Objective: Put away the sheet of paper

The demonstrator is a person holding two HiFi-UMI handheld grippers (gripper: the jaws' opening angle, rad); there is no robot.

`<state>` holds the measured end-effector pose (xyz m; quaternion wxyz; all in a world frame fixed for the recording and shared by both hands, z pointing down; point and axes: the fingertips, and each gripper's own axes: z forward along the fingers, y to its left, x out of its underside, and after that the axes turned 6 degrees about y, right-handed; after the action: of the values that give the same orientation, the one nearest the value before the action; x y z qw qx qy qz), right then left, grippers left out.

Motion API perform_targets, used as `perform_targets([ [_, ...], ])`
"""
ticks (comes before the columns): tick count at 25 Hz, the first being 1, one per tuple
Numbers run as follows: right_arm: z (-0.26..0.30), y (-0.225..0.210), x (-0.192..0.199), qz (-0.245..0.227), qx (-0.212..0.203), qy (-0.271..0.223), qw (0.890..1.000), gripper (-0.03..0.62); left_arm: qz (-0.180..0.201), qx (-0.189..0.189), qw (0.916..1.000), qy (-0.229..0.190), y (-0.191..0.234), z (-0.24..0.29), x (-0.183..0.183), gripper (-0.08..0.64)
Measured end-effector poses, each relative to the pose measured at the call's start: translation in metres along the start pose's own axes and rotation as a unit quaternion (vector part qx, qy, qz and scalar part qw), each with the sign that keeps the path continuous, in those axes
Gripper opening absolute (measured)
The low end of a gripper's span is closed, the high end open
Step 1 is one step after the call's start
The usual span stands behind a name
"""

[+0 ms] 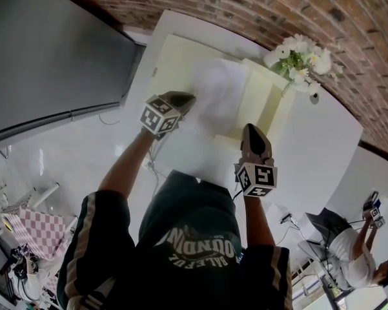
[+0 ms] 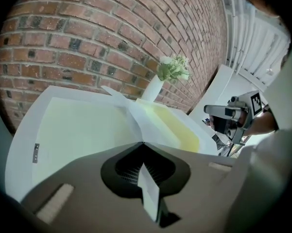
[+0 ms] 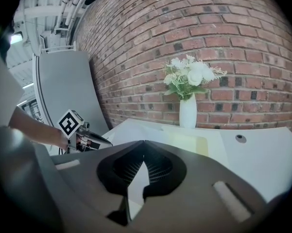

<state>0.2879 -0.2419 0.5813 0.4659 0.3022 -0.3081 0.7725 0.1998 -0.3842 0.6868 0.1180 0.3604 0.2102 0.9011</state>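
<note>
Two grippers work over a white table [image 1: 329, 154] set against a brick wall [image 1: 245, 5]. The left gripper [image 1: 188, 99] has its jaws pressed fully together on the near edge of the sheet of paper [image 1: 219, 89]. From the closed tips the white sheet runs forward and slightly up. A thin strip of it also shows behind the tips, in the gap between the jaw bodies. Ahead of and under those jaws, a pale yellow folder [image 1: 174, 63] lies open on the table, and the held sheet hangs above its middle, over the fold. To the left of the left jaws the folder's flat leaf is bare.

The right gripper [image 1: 248, 129] has its tips meeting as well. A white sliver shows in the gap behind them, but it could be paper or the table below, and I cannot tell which. Ahead of the right jaws lies the folder's right half. Beyond that, close to the wall, stands a white vase of white flowers [image 1: 300, 60]. The sheet is off to the left of the right jaws.

A grey panel [image 1: 45, 57] leans well to the left of both grippers. Far behind and to the right of the right gripper is another person [image 1: 355, 260].
</note>
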Motion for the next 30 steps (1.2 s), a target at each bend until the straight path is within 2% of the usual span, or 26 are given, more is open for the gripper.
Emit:
perform_targets([
  [4,-0.002,-0.002,0.0,0.006,0.003,-0.002,1.0,0.0,-0.004,0.003,0.9999,0.009,0.005,0.006,-0.003,0.011],
  [11,-0.001,-0.006,-0.004,0.007,0.006,-0.004,1.0,0.0,-0.052,0.038,0.9977,0.018,0.004,0.03,-0.014,0.011],
  [16,0.0,-0.011,-0.004,0.012,0.007,-0.004,1.0,0.0,-0.039,0.049,0.997,0.046,-0.007,0.054,-0.018,0.011],
  [23,0.001,-0.014,0.0,0.018,0.008,0.001,1.0,0.0,-0.086,0.062,0.9934,0.044,-0.023,0.089,-0.024,0.011],
  [30,0.0,-0.023,0.004,0.027,0.013,0.006,1.0,0.0,-0.078,0.061,0.9919,0.08,-0.04,0.121,-0.02,0.012],
])
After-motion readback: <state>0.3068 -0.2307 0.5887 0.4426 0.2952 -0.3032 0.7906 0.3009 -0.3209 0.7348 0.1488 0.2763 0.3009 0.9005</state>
